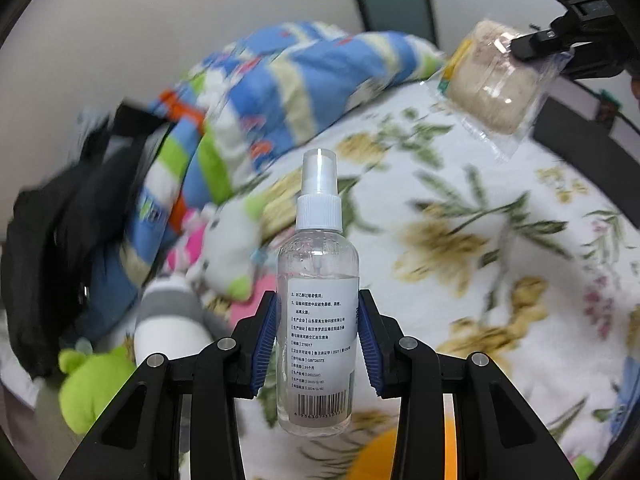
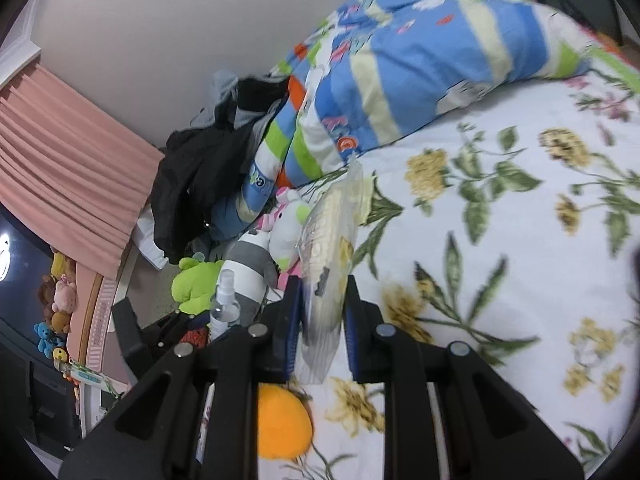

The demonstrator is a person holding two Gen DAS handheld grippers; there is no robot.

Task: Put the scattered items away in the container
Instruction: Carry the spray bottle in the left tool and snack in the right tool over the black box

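clear plastic spray bottle (image 1: 318, 280) | white back label: Chinese print, "276017", "GB/T26373", "24个月", barcode at the foot | other lines too small

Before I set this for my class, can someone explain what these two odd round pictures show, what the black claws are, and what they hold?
Each picture comes from a wide-angle camera on a hand-held black gripper, looking along its fingers. A person carries one per hand; no robot arm. The left gripper is shut on a clear plastic spray bottle with a white label. The right gripper is shut on a clear-wrapped pale snack packet, seen also in the left view. Below is a white floral bedsheet, with a blue striped quilt, dark clothes, soft toys and an orange round object.
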